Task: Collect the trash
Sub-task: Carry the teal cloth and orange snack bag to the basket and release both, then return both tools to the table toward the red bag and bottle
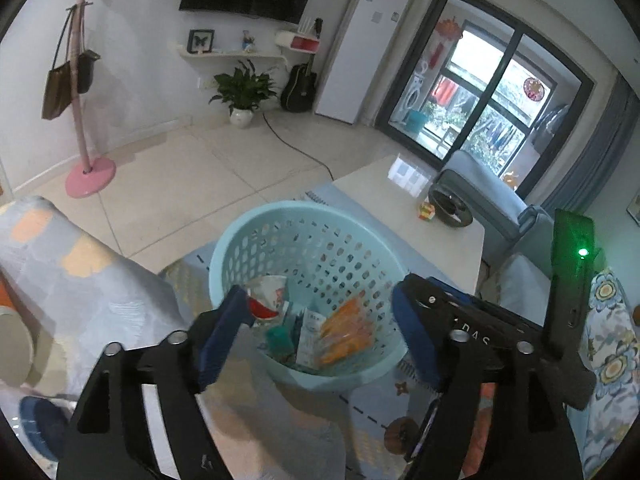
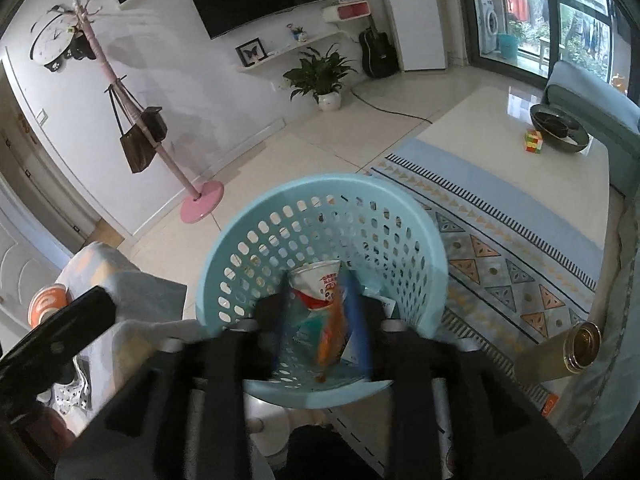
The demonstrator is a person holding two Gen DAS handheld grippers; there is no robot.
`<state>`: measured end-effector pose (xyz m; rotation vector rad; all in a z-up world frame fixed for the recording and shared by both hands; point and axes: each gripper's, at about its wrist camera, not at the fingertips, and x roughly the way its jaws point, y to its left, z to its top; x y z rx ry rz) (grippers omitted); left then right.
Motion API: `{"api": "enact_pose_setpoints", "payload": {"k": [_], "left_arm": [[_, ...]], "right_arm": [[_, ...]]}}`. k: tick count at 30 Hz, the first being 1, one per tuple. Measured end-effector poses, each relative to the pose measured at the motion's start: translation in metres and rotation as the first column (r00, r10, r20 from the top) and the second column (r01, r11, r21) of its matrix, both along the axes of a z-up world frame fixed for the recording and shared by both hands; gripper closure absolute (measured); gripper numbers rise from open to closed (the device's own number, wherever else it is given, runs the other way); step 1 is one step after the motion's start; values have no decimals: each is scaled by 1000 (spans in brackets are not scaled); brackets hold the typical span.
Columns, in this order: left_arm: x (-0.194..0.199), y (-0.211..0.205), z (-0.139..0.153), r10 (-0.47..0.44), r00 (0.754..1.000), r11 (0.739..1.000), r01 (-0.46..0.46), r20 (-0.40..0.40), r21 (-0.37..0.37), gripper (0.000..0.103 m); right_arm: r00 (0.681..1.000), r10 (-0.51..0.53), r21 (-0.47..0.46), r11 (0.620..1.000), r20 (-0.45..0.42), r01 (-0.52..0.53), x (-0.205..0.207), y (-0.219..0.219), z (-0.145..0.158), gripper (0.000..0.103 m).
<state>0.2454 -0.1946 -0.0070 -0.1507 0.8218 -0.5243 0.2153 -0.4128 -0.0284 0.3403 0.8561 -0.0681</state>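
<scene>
A light blue perforated basket [image 1: 280, 224] stands on the patterned rug and holds several pieces of trash: a white and red cup wrapper [image 1: 268, 296], an orange wrapper [image 1: 348, 332] and a small carton [image 1: 308, 336]. My left gripper [image 1: 320, 340] is open and empty just above the basket's near rim. In the right wrist view the same basket [image 2: 248, 216] is right below. My right gripper [image 2: 320, 320] is partly open over the basket, with the blurred orange wrapper [image 2: 332, 332] between its fingers; the grip is unclear. The white and red wrapper [image 2: 316, 284] lies behind it.
A low white table [image 2: 500, 140] carries a dark bowl [image 2: 560, 128] and a colour cube [image 2: 534, 142]. A gold can [image 2: 576, 348] lies on the rug at right. A pink coat stand [image 2: 200, 200], a potted plant [image 2: 324, 76] and a covered seat [image 1: 80, 272] stand around.
</scene>
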Motion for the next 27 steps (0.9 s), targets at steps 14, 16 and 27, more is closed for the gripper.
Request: {"api": "enact_pose_setpoints", "payload": {"k": [14, 16, 27], "left_arm": [[-78, 85, 65, 102, 982, 994, -96, 159, -44, 23], [-96, 110, 71, 143, 973, 990, -138, 181, -39, 22], [-149, 259, 72, 419, 887, 900, -433, 193, 36, 20]], "right_arm": [[972, 170, -63, 985, 164, -161, -59, 77, 73, 43], [960, 213, -70, 977, 184, -203, -68, 99, 82, 43], [895, 405, -111, 914, 188, -391, -86, 208, 89, 41]]}}
